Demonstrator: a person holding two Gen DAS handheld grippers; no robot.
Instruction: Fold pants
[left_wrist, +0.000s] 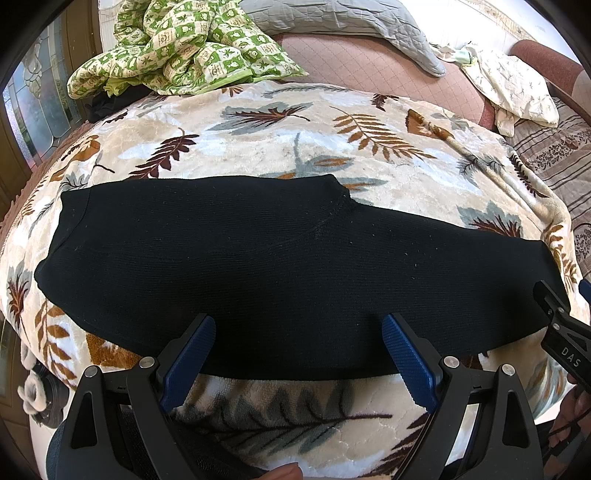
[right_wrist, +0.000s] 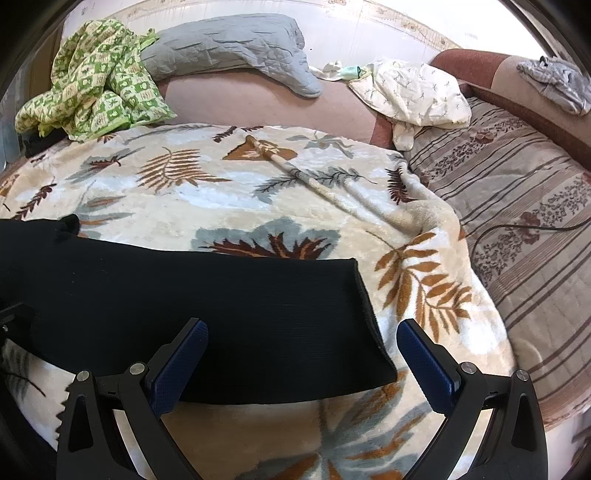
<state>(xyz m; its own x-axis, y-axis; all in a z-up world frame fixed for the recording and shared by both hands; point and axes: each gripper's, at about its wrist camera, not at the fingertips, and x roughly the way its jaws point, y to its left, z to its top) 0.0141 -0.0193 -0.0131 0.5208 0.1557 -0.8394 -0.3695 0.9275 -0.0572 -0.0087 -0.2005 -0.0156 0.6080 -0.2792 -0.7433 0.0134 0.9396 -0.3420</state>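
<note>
Black ribbed pants (left_wrist: 280, 266) lie flat across a cream blanket with a leaf print (left_wrist: 295, 129), folded lengthwise with the legs stacked. My left gripper (left_wrist: 299, 332) stands open over their near edge around the middle, nothing between its blue pads (left_wrist: 406, 354). In the right wrist view the pants (right_wrist: 207, 317) end in a leg hem at the right. My right gripper (right_wrist: 301, 336) is open above that hem end, one fingertip over the fabric and the other over the blanket (right_wrist: 424, 288). In the left wrist view the right gripper's black body (left_wrist: 565, 328) shows at the right edge.
A green checked quilt (left_wrist: 177, 48) and a grey quilt (left_wrist: 351, 26) are heaped at the back. A white patterned cloth (right_wrist: 413, 92) lies on a striped brown cover (right_wrist: 517, 206) at the right, crossed by a dark cable (right_wrist: 517, 225). A finger (left_wrist: 284, 472) shows below.
</note>
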